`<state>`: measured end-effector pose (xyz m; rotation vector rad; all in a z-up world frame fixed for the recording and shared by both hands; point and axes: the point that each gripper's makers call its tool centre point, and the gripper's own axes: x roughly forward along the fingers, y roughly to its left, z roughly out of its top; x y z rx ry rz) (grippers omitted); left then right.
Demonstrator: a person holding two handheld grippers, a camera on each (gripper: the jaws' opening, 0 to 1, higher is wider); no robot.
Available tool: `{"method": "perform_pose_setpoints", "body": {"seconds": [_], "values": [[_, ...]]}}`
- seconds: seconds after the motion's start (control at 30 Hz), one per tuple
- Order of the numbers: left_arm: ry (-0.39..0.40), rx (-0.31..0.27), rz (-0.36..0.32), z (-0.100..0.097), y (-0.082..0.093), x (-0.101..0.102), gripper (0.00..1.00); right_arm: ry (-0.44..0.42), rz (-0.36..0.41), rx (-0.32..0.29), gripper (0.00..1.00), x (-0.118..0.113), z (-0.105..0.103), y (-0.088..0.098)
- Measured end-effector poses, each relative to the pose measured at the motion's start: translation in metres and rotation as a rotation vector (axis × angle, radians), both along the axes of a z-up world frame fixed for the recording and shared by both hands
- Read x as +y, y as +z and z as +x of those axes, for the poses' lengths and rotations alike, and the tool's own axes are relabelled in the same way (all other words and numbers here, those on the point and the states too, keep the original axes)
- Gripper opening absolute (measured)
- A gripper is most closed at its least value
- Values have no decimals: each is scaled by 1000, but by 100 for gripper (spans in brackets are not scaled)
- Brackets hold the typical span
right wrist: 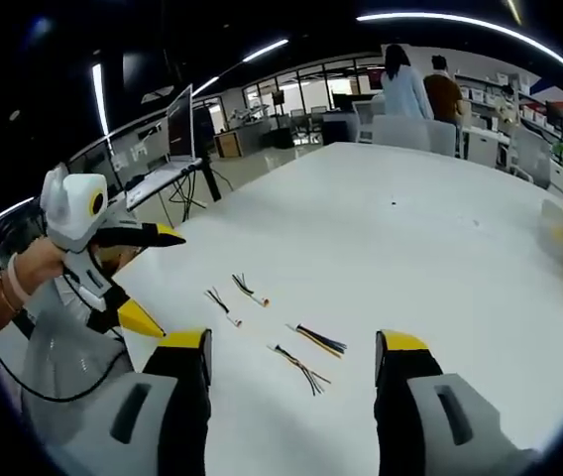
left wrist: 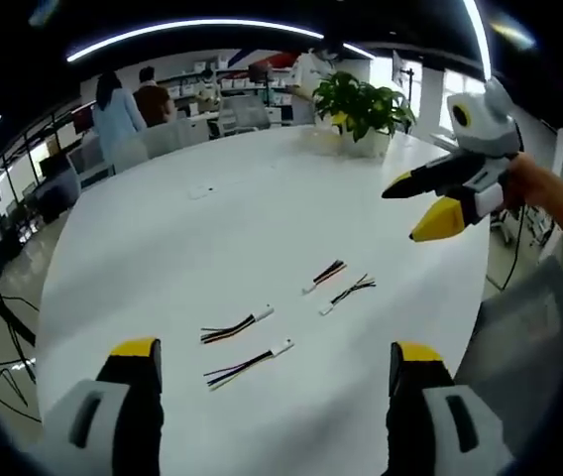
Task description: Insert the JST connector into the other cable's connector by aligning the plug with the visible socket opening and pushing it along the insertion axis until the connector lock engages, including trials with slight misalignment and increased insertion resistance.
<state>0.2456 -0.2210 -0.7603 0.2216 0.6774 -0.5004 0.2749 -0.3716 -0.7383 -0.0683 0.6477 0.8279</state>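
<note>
Four short wire leads with white JST connectors lie loose on the white table [left wrist: 212, 228]. In the left gripper view two lie nearer [left wrist: 237, 328] [left wrist: 249, 363] and two farther [left wrist: 323, 275] [left wrist: 347, 293]. My left gripper [left wrist: 277, 350] hangs open above the table, holding nothing, short of the leads. My right gripper [left wrist: 408, 208] comes in from the right, open and empty, above the table's far side. In the right gripper view the leads [right wrist: 249, 289] [right wrist: 222, 302] [right wrist: 316, 340] [right wrist: 299, 369] lie just ahead of my right gripper [right wrist: 293, 343]; the left gripper [right wrist: 160, 280] is at the left, held in a hand.
A potted plant [left wrist: 361, 104] stands at the table's far edge. Two people [left wrist: 128, 104] sit at desks beyond the table. A grey chair [left wrist: 534, 317] is by the table's right edge. A monitor [right wrist: 180, 124] and cables stand on a side desk.
</note>
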Motion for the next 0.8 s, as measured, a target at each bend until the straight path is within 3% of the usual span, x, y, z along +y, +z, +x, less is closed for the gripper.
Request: {"method": "perform_pose_setpoints", "body": {"seconds": [0.2, 0.3, 0.37, 0.5, 0.8], "values": [[-4, -1, -13, 3, 0, -1, 90, 1, -6, 4, 64, 1, 7, -5], [-26, 12, -14, 2, -2, -3, 78, 16, -13, -1, 62, 2, 8, -7], [-26, 13, -21, 2, -2, -4, 77, 24, -14, -5, 60, 3, 7, -6], [-29, -43, 76, 9, -1, 5, 69, 33, -9, -10, 55, 4, 5, -5], [27, -30, 21, 18, -5, 12, 65, 29, -24, 14, 53, 5, 1, -18]]}}
